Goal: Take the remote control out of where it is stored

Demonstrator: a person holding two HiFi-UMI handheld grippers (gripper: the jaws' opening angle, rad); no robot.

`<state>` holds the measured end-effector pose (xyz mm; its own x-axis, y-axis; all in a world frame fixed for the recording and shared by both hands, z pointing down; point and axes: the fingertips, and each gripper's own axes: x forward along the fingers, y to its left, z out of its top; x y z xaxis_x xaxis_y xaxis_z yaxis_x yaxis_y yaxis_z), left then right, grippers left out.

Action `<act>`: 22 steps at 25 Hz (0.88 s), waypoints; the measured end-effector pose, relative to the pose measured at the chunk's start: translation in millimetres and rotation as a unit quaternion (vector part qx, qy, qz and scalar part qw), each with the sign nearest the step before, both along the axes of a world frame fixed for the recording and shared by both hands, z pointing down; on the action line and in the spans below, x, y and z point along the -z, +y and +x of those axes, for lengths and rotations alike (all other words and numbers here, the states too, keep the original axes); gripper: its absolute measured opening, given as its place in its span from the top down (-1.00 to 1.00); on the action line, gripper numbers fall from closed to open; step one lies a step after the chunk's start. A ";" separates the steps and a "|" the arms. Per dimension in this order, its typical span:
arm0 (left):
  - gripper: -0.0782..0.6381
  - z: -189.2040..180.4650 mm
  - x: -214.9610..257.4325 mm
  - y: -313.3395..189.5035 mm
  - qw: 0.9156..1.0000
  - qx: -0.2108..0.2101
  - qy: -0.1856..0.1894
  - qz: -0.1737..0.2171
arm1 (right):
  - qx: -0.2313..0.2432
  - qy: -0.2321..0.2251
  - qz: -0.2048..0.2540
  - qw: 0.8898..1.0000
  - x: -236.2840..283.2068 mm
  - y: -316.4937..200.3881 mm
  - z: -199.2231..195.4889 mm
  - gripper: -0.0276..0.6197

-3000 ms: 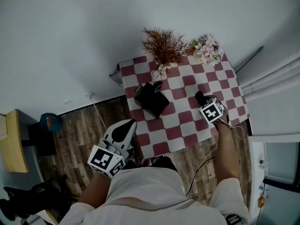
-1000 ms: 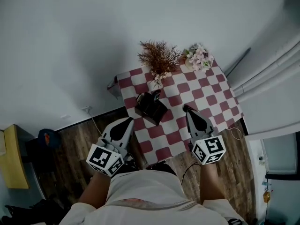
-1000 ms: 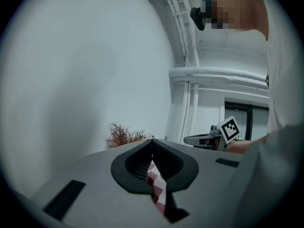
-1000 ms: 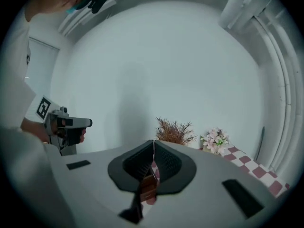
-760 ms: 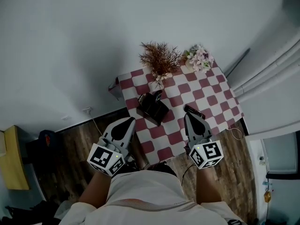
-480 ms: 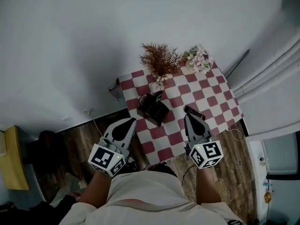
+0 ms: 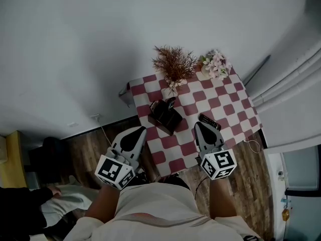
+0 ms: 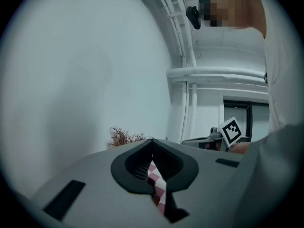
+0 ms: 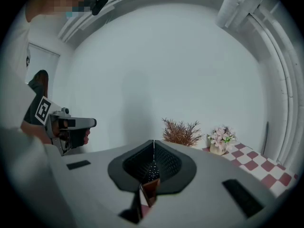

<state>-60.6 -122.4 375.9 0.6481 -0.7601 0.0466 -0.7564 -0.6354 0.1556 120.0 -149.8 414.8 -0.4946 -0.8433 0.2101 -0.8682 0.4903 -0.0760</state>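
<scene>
Remote control (image 7: 209, 121) out on the checkered table (image 7: 235, 97), flat, to the right of the black holder (image 7: 165, 115) and clear of it, slanted across the squares. Right tongs (image 7: 199, 125) to the holder's near right, pressed together with nothing clamped, tip aimed at the remote's near-left end from just beside it; hard to tell from the head view whether touching. Through the thin slit of those tongs, in the right gripper view, a dark buttoned strip straight ahead, likely that remote. Left tongs (image 7: 138, 130) to the holder's near left, off the table's edge above the wooden floor (image 7: 85, 139), likewise together at the tip and empty, only red-and-white cloth showing through the gap lower down. Behind the holder, a dried brown plant (image 7: 173, 64); behind and to its right, a small pot of pink flowers (image 7: 216, 65).
</scene>
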 end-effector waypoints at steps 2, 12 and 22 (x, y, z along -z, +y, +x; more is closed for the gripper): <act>0.76 -0.5 -1.0 0.0 1.000 0.002 0.001 -0.002 | 0.002 -0.001 -0.003 1.000 -1.4 -0.9 -0.2 0.86; 0.76 -8.1 -6.9 4.2 1.000 0.016 -0.001 -0.009 | 0.066 -0.001 -0.058 0.996 -45.4 -29.5 -38.0 0.39; 0.76 -20.6 -19.7 7.3 0.999 0.036 -0.005 -0.033 | 0.077 -0.010 -0.110 0.991 -126.4 -95.8 -65.7 0.19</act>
<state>-81.3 -115.1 395.6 0.5907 -0.8001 0.1047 -0.8017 -0.5673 0.1881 54.2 -245.6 541.2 -0.6203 -0.6918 0.3697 -0.7812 0.5872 -0.2119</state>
